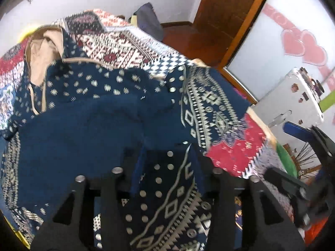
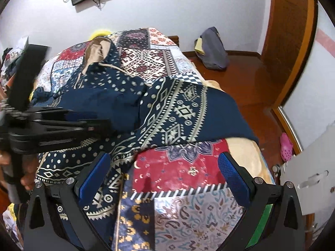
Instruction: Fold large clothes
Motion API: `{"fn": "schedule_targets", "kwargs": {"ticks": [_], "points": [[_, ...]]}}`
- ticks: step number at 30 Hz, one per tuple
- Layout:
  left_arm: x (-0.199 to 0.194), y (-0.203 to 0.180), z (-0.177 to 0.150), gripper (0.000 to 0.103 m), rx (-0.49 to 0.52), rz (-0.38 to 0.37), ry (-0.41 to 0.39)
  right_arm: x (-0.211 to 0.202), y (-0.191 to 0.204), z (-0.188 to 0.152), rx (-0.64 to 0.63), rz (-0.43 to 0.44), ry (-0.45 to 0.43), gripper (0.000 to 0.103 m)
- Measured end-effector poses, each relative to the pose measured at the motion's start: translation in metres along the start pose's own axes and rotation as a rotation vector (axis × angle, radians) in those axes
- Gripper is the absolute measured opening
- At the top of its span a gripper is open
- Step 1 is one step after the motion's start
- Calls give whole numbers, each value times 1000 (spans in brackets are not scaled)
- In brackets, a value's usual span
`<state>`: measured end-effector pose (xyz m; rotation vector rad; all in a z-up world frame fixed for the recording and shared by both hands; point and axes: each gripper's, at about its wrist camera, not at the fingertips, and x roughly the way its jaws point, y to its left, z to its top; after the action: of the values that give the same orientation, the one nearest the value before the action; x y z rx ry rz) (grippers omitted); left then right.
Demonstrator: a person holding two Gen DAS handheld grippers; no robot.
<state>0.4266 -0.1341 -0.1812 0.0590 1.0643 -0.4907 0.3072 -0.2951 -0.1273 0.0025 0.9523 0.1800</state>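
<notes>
The blue dress (image 2: pixel 129 96) hangs over the bed (image 2: pixel 188 167) edge. Left gripper (image 1: pixel 167 167) jaws apart over cloth; right gripper (image 2: pixel 165 167) jaws wide apart.

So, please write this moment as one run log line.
left gripper: open over navy patterned garment | right gripper: open, empty | patchwork bedspread: beneath

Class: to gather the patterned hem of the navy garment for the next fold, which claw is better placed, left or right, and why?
Probably left. The left claw sits directly over the navy garment, with its patterned hem lying between the partly open fingers. The right claw is wide open, mostly over the patchwork bedspread.
</notes>
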Motion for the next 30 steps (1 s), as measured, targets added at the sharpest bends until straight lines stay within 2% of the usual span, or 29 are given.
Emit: {"fn": "schedule_targets", "kwargs": {"ticks": [3, 5, 8, 12, 17, 19, 21, 24, 27, 30], "points": [[-28, -5, -2, 51, 57, 46, -50, -4, -9, 4, 17, 6, 11, 102], [-44, -4, -6, 57, 90, 103, -88, -7, -15, 7, 31, 18, 11, 102], [-65, 6, -14, 61, 119, 190, -135, -11, -26, 12, 60, 21, 9, 102], [-82, 40, -32, 66, 63, 259, -148, -4, -39, 19, 77, 15, 29, 102], [-78, 86, -55, 68, -37, 320, -126, 25, -60, 19, 112, -3, 91, 102], [-74, 106, -65, 68, -88, 336, -106, 42, -73, 17, 161, 30, 143, 101], [-70, 125, -75, 68, -142, 339, -86, 64, -93, 13, 264, 66, 202, 101], [-69, 148, -89, 68, -231, 294, -68, 87, -118, 9, 409, 126, 238, 97], [-73, 163, -103, 68, -304, 272, -92, 101, -130, 9, 492, 153, 242, 95], [-74, 174, -113, 68, -361, 262, -102, 111, -136, 15, 528, 137, 214, 94]]}}
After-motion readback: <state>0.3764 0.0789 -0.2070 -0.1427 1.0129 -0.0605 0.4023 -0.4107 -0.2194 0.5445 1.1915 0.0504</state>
